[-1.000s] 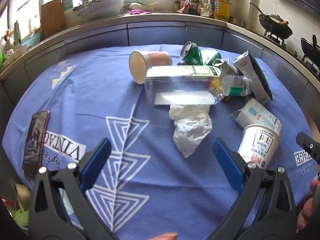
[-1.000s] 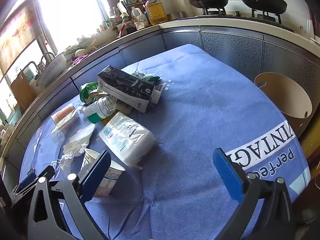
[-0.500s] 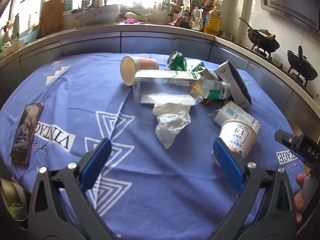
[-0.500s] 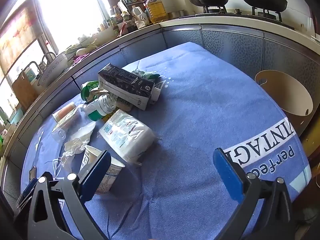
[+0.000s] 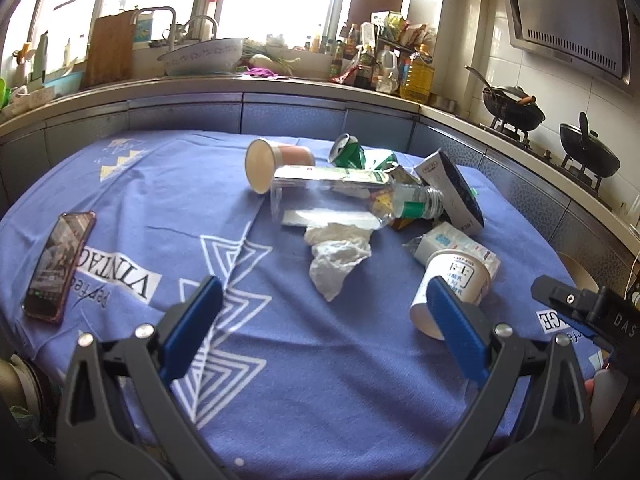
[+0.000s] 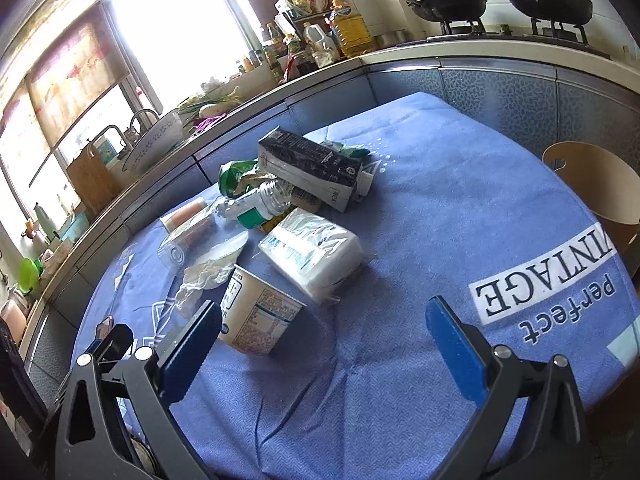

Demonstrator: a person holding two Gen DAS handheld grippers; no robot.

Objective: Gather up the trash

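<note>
Clear bottle (image 5: 348, 196) lies sideways, neck pointing right.

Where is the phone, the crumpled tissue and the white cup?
phone (image 5: 58, 266), left wrist view, middle of its screen.
crumpled tissue (image 5: 338, 258), left wrist view, its wrinkled middle.
white cup (image 6: 258, 316), right wrist view, its printed side wall.

phone (image 5: 58, 266) on blue tablecloth (image 5: 160, 184)

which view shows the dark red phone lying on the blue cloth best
The left wrist view: the dark red phone lies whole and unobstructed, screen up, on the blue cloth. In the right wrist view I cannot find it.
</note>
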